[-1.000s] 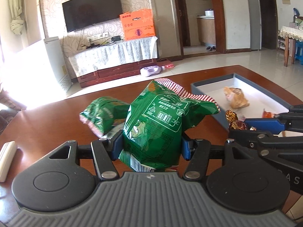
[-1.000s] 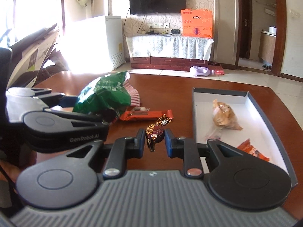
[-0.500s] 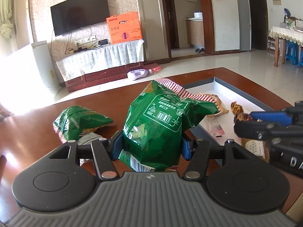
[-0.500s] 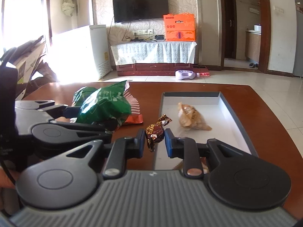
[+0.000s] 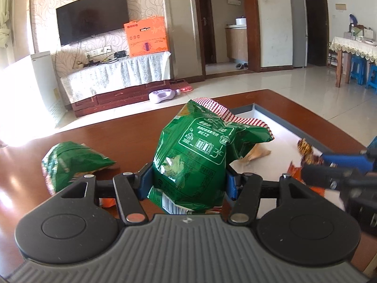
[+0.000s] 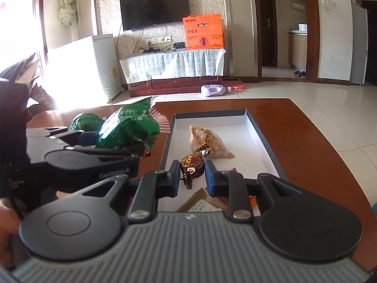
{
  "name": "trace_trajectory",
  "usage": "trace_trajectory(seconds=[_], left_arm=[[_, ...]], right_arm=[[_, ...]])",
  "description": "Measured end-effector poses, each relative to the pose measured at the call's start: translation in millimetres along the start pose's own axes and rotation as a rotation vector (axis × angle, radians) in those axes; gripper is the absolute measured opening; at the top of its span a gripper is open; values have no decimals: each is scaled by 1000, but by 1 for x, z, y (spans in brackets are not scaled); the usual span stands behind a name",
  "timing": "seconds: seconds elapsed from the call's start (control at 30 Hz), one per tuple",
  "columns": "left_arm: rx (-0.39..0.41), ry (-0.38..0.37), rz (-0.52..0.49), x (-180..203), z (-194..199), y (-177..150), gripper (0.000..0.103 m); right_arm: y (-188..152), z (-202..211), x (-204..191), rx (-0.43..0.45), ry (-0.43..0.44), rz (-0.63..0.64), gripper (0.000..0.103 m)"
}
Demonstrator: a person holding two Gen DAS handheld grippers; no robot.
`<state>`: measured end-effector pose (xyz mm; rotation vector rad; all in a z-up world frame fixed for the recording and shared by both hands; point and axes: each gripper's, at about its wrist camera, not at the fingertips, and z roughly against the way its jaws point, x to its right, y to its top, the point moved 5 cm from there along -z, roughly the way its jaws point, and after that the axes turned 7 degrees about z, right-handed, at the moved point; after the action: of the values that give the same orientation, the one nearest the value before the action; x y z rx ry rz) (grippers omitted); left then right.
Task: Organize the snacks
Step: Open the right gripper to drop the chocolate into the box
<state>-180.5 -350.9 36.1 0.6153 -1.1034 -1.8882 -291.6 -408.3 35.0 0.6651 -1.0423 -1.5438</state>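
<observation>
With the left gripper [image 5: 188, 184] pinching the green bag [image 5: 195, 158] beside the tray [image 6: 264, 141] and the right gripper [image 6: 190, 176] pinching a candy [image 6: 192, 167] over it (both lifted), lower each inside the rim before releasing.

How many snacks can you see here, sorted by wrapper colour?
Green bags: 2, the held bag in the left gripper and the second bag lying on the table.
Brown foil candy: 1, in the right gripper.
Tan packets: 2, a pouch in the tray and a flat packet below the gripper.
Orange wrappers: at least 1, partly hidden.
Total: at least 6.
</observation>
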Motion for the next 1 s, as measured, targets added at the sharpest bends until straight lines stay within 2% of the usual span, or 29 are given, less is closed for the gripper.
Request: trace_trajectory(seconds=[0.5, 0.7, 1.0], left_arm=[[9, -111, -20, 50, -46, 16, 65], [-3, -183, -22, 70, -66, 21, 65], [-26, -235, -12, 82, -98, 25, 66]], right_arm=[[-11, -10, 18, -64, -58, -16, 26], [-13, -17, 20, -92, -67, -13, 25], [-14, -25, 21, -117, -74, -3, 25]])
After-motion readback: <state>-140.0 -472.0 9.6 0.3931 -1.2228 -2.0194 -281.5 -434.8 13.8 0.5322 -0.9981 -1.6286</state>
